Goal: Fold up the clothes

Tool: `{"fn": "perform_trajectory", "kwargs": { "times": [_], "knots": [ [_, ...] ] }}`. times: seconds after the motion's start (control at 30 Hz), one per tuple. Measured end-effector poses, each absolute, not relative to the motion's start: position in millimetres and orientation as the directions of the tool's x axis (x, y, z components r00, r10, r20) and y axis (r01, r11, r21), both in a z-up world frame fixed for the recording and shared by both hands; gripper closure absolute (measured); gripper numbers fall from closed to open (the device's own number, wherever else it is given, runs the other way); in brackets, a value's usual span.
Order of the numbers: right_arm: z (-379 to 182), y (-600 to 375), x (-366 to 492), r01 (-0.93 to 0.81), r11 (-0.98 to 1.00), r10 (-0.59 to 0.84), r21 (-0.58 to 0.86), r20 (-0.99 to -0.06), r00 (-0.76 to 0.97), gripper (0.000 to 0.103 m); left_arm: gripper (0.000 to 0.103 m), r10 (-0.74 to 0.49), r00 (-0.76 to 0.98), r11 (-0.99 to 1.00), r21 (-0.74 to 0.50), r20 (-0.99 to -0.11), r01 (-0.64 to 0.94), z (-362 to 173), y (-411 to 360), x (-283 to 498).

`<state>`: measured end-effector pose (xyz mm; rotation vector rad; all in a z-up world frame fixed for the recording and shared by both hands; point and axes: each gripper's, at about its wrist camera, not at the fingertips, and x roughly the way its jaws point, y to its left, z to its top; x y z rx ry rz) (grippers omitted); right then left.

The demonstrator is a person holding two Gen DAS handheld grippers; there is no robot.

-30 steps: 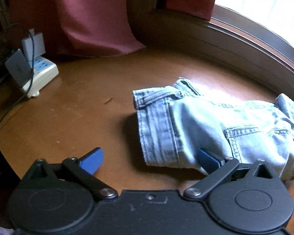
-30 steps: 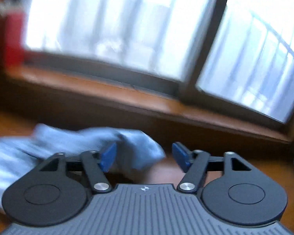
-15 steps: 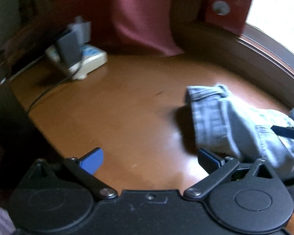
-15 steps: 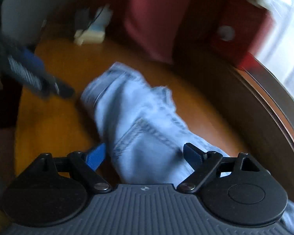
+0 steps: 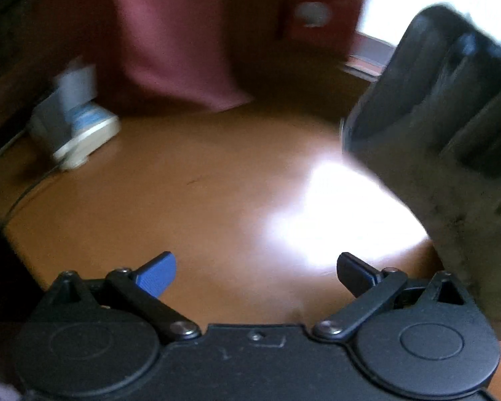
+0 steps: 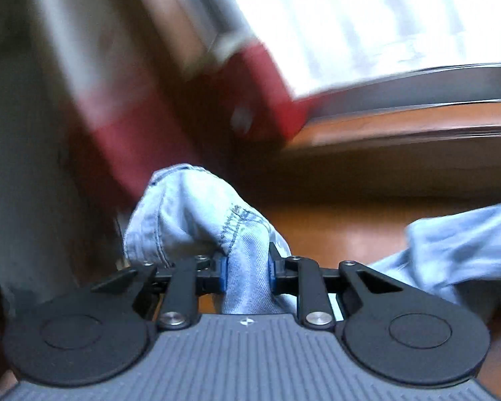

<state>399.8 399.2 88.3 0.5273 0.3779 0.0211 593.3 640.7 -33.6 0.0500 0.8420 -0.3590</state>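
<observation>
Since the jeans (image 6: 200,214) are soft and floppy, the closing right tongs (image 6: 246,272) pinch a bunched fold, while the left tongs (image 5: 255,272) gape empty.

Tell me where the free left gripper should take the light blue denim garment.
Judging by the right view: take the loose denim trailing right, from above. The light blue denim garment is already bunched between the closing right gripper, and the left gripper is open and empty.

The right gripper (image 6: 247,272), open a second ago, is closing on the denim garment (image 6: 197,214)
</observation>
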Motion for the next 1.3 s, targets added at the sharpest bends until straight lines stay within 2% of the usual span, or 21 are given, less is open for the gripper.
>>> {"fn": "perform_trajectory", "kwargs": {
  "times": [0.17, 0.27, 0.47, 0.6, 0.73, 0.87, 0.93, 1.0, 1.07, 1.13, 1.3],
  "knots": [
    [120, 336, 303, 0.197, 0.789, -0.101, 0.582, -0.193, 0.976, 0.081, 0.0, -0.401, 0.575, 0.865, -0.087, -0.713, 0.494, -21, 569, 580],
    [119, 308, 250, 0.301, 0.743, -0.258, 0.598, -0.159, 0.953, 0.08, 0.0, -0.453, 0.541, 0.808, -0.069, -0.709, 0.585, -16, 525, 566],
    [88, 257, 155, 0.551, 0.576, -0.528, 0.604, -0.239, 0.815, 0.08, 0.0, -0.527, 0.467, 0.689, -0.036, -0.71, 0.724, -12, 451, 529],
    [62, 223, 102, 0.598, 0.44, -0.613, 0.67, -0.263, 0.745, 0.08, 0.0, -0.559, 0.417, 0.621, -0.028, -0.717, 0.783, -16, 408, 514],
    [44, 191, 78, 0.665, 0.377, -0.614, 0.645, -0.363, 0.701, 0.075, 0.0, -0.599, 0.368, 0.55, -0.032, -0.711, 0.835, -21, 367, 500],
    [38, 181, 63, 0.717, 0.362, -0.576, 0.595, -0.462, 0.674, 0.059, 0.0, -0.62, 0.346, 0.504, -0.02, -0.704, 0.863, -22, 329, 493],
    [40, 182, 56, 0.731, 0.388, -0.566, 0.562, -0.48, 0.67, 0.049, 0.0, -0.629, 0.332, 0.491, -0.028, -0.703, 0.871, -22, 315, 495],
    [44, 184, 49, 0.74, 0.446, -0.566, 0.504, -0.481, 0.669, 0.047, 0.0, -0.64, 0.325, 0.48, -0.033, -0.696, 0.877, -19, 301, 498],
    [43, 194, 52, 0.737, 0.519, -0.554, 0.432, -0.486, 0.675, 0.04, 0.0, -0.645, 0.322, 0.469, -0.025, -0.693, 0.883, -18, 287, 498],
    [27, 205, 79, 0.733, 0.562, -0.541, 0.384, -0.5, 0.676, 0.039, 0.0, -0.643, 0.319, 0.45, -0.007, -0.696, 0.893, -17, 271, 496],
    [29, 194, 74, 0.764, 0.591, -0.517, 0.258, -0.606, 0.604, 0.035, 0.0, -0.614, 0.315, 0.409, 0.05, -0.724, 0.911, -29, 238, 487]
  ]
}}
